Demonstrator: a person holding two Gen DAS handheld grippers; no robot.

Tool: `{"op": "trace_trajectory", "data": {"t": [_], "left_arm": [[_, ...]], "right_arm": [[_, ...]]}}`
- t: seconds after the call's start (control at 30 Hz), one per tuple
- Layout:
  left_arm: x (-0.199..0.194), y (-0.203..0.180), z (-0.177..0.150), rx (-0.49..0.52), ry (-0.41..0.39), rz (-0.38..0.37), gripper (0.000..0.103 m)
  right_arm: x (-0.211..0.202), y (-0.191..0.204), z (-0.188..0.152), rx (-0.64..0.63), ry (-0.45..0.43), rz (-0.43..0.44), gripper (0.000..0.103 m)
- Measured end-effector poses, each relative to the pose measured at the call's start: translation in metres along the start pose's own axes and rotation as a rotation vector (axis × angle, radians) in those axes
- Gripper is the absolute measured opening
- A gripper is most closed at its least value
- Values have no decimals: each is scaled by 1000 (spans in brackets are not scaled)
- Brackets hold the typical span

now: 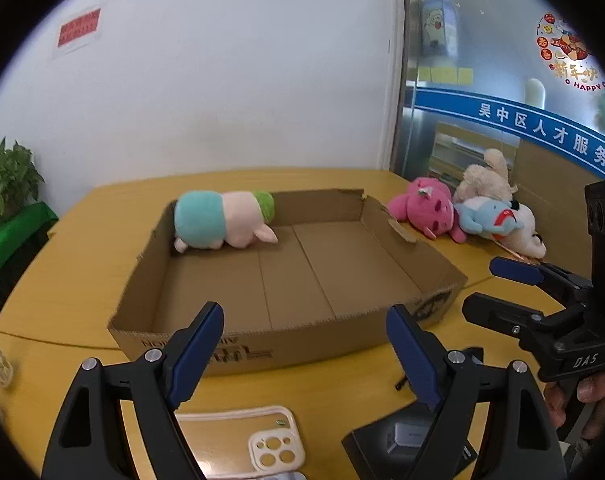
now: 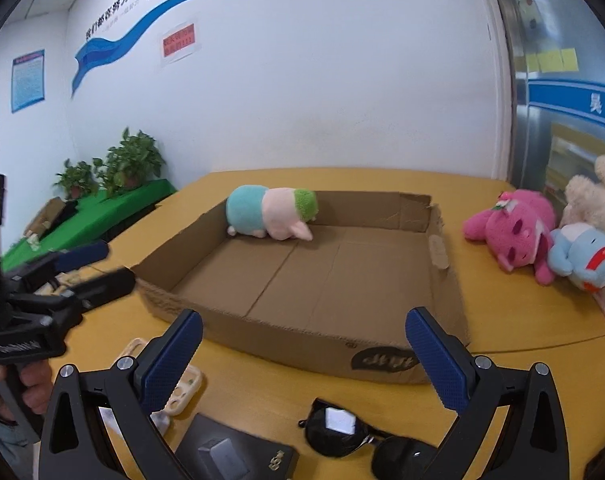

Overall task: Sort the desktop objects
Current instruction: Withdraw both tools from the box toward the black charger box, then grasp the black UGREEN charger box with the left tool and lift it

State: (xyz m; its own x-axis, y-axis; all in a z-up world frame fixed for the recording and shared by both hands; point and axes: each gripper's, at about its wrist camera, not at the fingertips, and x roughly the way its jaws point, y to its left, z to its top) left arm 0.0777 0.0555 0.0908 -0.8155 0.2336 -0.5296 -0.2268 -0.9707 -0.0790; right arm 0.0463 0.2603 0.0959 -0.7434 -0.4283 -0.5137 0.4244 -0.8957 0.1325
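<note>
A shallow cardboard box sits mid-tabletop, a teal-and-pink plush lying in its far left corner. Right of the box lie a pink plush, a blue plush and a cream plush. The left gripper and right gripper hover before the box, fingers released, grasping nothing. Only the left view shows the whole phone case; only the right shows sunglasses.
</note>
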Motion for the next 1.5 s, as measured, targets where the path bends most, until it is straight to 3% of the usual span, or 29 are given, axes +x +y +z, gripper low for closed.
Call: {"op": "trace_trajectory", "data": {"t": [0.1, 0.17, 0.37, 0.53, 0.67, 0.77, 0.83, 0.93, 1.13, 1.23, 1.4, 1.5], "left_arm": [[7, -3, -24, 4, 77, -41, 84], [14, -7, -42, 23, 127, -40, 84], [31, -15, -81, -20, 267, -149, 84], [48, -23, -96, -96, 347, -258, 83], [62, -37, -107, -132, 410, -378, 83], [58, -53, -107, -74, 414, -449, 83], [56, -56, -106, -46, 418, -450, 83], [56, -47, -107, -96, 435, -470, 83], [58, -49, -107, -72, 445, -445, 81], [62, -53, -110, -77, 479, -491, 81], [65, -46, -114, -122, 490, -513, 81], [68, -48, -116, -135, 484, -532, 81]], "right_arm": [[-7, -7, -25, 47, 40, 178, 103], [-9, -8, -45, 49, 82, 249, 103], [-7, 7, -116, -106, 291, 248, 103], [2, 20, -144, -174, 388, 215, 103], [8, 29, -151, -168, 403, 230, 103], [13, 34, -152, -190, 404, 231, 102], [7, 34, -152, -209, 399, 247, 103], [-4, 25, -153, -218, 406, 304, 102], [7, 8, -156, -185, 427, 198, 103], [10, 15, -152, -194, 409, 218, 92], [7, 17, -150, -212, 420, 248, 90], [9, 11, -151, -203, 421, 222, 92]]}}
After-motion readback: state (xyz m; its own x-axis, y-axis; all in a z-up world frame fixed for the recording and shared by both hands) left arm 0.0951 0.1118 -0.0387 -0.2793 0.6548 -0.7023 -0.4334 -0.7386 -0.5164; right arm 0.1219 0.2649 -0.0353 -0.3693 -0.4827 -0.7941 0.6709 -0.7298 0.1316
